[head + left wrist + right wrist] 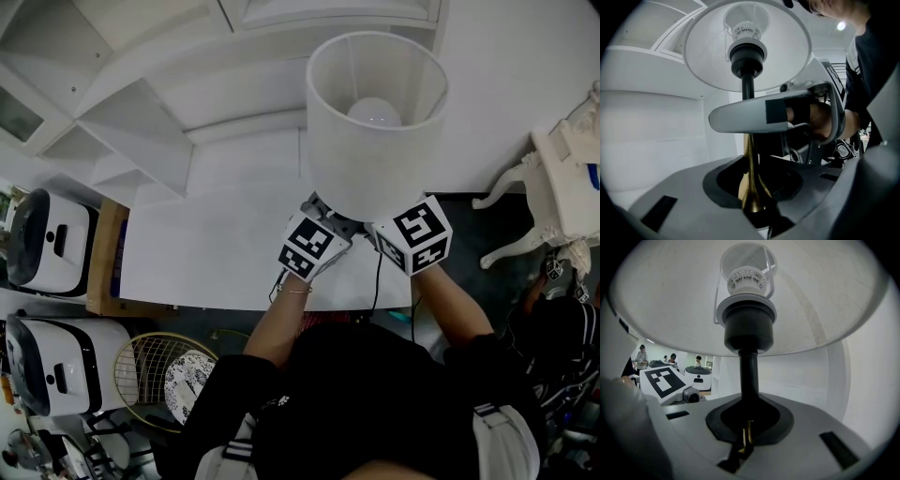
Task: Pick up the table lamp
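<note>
White is nearly everything here: the table lamp [375, 141] stands at the near edge of the white bench [216, 253], towards its right-hand corner, its white drum shade [370, 178] open upward with the bulb [375, 112] showing inside. Both grippers meet under the shade at the foot of the lamp. The left gripper [752, 202] has its jaws closed on the flared brass lower stem [751, 164], which rises straight out of the dark notch between them. The right gripper [745, 439] is likewise clamped on the lamp, with only a sliver of brass showing in its notch and the black upper stem [749, 376] running up to the socket [747, 322]. The two grippers sit just beside each other, the left one's marker cube [665, 380] close by in the right gripper view. A black cord [377, 272] hangs over the bench's near edge between the person's arms. Whether the lamp's base touches the bench cannot be told.
</note>
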Demonstrator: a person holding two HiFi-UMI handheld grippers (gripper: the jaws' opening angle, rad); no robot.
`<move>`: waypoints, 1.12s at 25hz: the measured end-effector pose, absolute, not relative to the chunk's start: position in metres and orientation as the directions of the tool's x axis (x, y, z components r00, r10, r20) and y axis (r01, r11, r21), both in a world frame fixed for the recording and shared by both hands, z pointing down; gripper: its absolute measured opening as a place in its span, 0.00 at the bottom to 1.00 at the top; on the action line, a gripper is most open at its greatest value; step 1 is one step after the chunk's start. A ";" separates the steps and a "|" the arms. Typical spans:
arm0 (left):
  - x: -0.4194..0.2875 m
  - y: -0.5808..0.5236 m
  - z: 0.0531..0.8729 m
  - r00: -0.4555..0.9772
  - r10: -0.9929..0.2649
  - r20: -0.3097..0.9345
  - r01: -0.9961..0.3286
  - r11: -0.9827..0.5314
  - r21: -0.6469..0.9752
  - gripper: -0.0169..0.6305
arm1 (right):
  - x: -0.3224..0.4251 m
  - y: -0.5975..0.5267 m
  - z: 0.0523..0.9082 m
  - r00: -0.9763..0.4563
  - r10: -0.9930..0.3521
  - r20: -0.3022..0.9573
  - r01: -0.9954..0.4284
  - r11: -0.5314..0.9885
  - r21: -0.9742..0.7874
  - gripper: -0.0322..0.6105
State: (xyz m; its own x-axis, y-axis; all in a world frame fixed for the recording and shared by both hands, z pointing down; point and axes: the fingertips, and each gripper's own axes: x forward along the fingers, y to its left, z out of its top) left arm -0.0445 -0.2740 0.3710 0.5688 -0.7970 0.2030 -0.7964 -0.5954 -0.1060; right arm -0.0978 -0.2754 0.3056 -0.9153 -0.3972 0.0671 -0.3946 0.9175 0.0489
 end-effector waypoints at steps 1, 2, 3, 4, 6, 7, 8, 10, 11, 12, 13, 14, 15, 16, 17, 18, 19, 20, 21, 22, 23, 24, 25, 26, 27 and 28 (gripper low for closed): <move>-0.045 -0.273 0.371 0.568 -0.798 0.202 -0.797 -0.594 -0.105 0.20 | -0.098 -0.274 0.306 -0.916 -0.396 0.067 -0.394 0.918 0.048 0.09; -0.046 -0.272 0.371 0.568 -0.798 0.201 -0.798 -0.594 -0.104 0.20 | -0.099 -0.273 0.306 -0.916 -0.396 0.067 -0.394 0.918 0.047 0.09; -0.046 -0.271 0.371 0.568 -0.798 0.200 -0.798 -0.594 -0.103 0.20 | -0.099 -0.273 0.305 -0.916 -0.396 0.066 -0.394 0.918 0.046 0.09; -0.046 -0.270 0.371 0.568 -0.798 0.199 -0.798 -0.594 -0.102 0.20 | -0.099 -0.272 0.305 -0.915 -0.397 0.066 -0.395 0.918 0.045 0.09; -0.046 -0.270 0.371 0.568 -0.799 0.199 -0.799 -0.593 -0.100 0.20 | -0.100 -0.272 0.305 -0.915 -0.397 0.067 -0.395 0.918 0.044 0.09; -0.047 -0.270 0.371 0.567 -0.799 0.200 -0.800 -0.592 -0.100 0.20 | -0.100 -0.272 0.306 -0.916 -0.396 0.068 -0.393 0.918 0.044 0.09; -0.048 -0.270 0.372 0.566 -0.800 0.201 -0.800 -0.591 -0.100 0.20 | -0.101 -0.272 0.306 -0.916 -0.394 0.069 -0.392 0.919 0.043 0.09; -0.048 -0.270 0.373 0.564 -0.800 0.205 -0.801 -0.590 -0.100 0.20 | -0.101 -0.272 0.307 -0.917 -0.393 0.070 -0.391 0.920 0.040 0.09; -0.048 -0.270 0.374 0.564 -0.800 0.207 -0.801 -0.590 -0.100 0.20 | -0.101 -0.271 0.308 -0.917 -0.393 0.071 -0.391 0.920 0.039 0.09; -0.048 -0.269 0.374 0.563 -0.800 0.208 -0.801 -0.590 -0.099 0.20 | -0.101 -0.271 0.309 -0.917 -0.392 0.072 -0.390 0.920 0.038 0.09; -0.048 -0.269 0.375 0.563 -0.800 0.209 -0.802 -0.590 -0.099 0.20 | -0.101 -0.271 0.310 -0.918 -0.391 0.073 -0.389 0.921 0.037 0.09; -0.047 -0.269 0.375 0.562 -0.800 0.209 -0.802 -0.589 -0.098 0.20 | -0.101 -0.271 0.310 -0.918 -0.390 0.074 -0.388 0.921 0.036 0.09; -0.047 -0.269 0.375 0.562 -0.801 0.208 -0.803 -0.588 -0.097 0.20 | -0.101 -0.271 0.310 -0.918 -0.389 0.074 -0.387 0.921 0.036 0.09; -0.047 -0.269 0.375 0.561 -0.801 0.208 -0.803 -0.588 -0.096 0.20 | -0.101 -0.271 0.310 -0.918 -0.389 0.074 -0.388 0.921 0.037 0.09; -0.047 -0.269 0.375 0.561 -0.801 0.207 -0.804 -0.587 -0.094 0.20 | -0.100 -0.271 0.310 -0.918 -0.391 0.074 -0.389 0.921 0.037 0.09; -0.047 -0.269 0.375 0.561 -0.802 0.207 -0.804 -0.587 -0.093 0.20 | -0.100 -0.272 0.310 -0.917 -0.392 0.074 -0.391 0.920 0.037 0.09; -0.047 -0.269 0.375 0.561 -0.802 0.207 -0.805 -0.587 -0.091 0.20 | -0.100 -0.272 0.310 -0.916 -0.394 0.074 -0.392 0.919 0.038 0.09; -0.047 -0.269 0.375 0.561 -0.801 0.206 -0.805 -0.587 -0.090 0.20 | -0.100 -0.272 0.310 -0.916 -0.395 0.074 -0.393 0.919 0.039 0.09; -0.046 -0.269 0.376 0.562 -0.801 0.206 -0.804 -0.587 -0.089 0.20 | -0.100 -0.272 0.310 -0.915 -0.396 0.075 -0.394 0.918 0.040 0.09; -0.046 -0.269 0.376 0.563 -0.800 0.206 -0.804 -0.588 -0.088 0.20 | -0.100 -0.272 0.311 -0.915 -0.396 0.076 -0.394 0.918 0.041 0.09; -0.046 -0.269 0.376 0.563 -0.800 0.207 -0.804 -0.589 -0.088 0.20 | -0.100 -0.272 0.311 -0.915 -0.396 0.077 -0.394 0.918 0.042 0.09; -0.046 -0.269 0.376 0.564 -0.800 0.207 -0.803 -0.589 -0.088 0.20 | -0.100 -0.271 0.311 -0.915 -0.397 0.077 -0.395 0.918 0.042 0.09; -0.047 -0.269 0.377 0.564 -0.799 0.207 -0.803 -0.590 -0.088 0.20 | -0.100 -0.272 0.312 -0.914 -0.397 0.077 -0.395 0.918 0.041 0.09; -0.047 -0.270 0.377 0.565 -0.799 0.207 -0.803 -0.590 -0.088 0.20 | -0.100 -0.272 0.312 -0.914 -0.398 0.076 -0.396 0.917 0.040 0.09; -0.047 -0.270 0.377 0.565 -0.799 0.207 -0.803 -0.590 -0.088 0.20 | -0.100 -0.272 0.312 -0.914 -0.399 0.075 -0.397 0.917 0.038 0.09; -0.047 -0.270 0.377 0.565 -0.799 0.206 -0.803 -0.590 -0.088 0.20 | -0.100 -0.273 0.312 -0.914 -0.399 0.075 -0.397 0.917 0.037 0.09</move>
State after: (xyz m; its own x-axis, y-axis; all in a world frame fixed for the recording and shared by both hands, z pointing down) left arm -0.0467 -0.2705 0.3768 0.5647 -0.7991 0.2064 -0.8026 -0.5900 -0.0883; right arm -0.1001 -0.2731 0.3118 -0.9140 -0.3987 0.0750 -0.3970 0.9171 0.0373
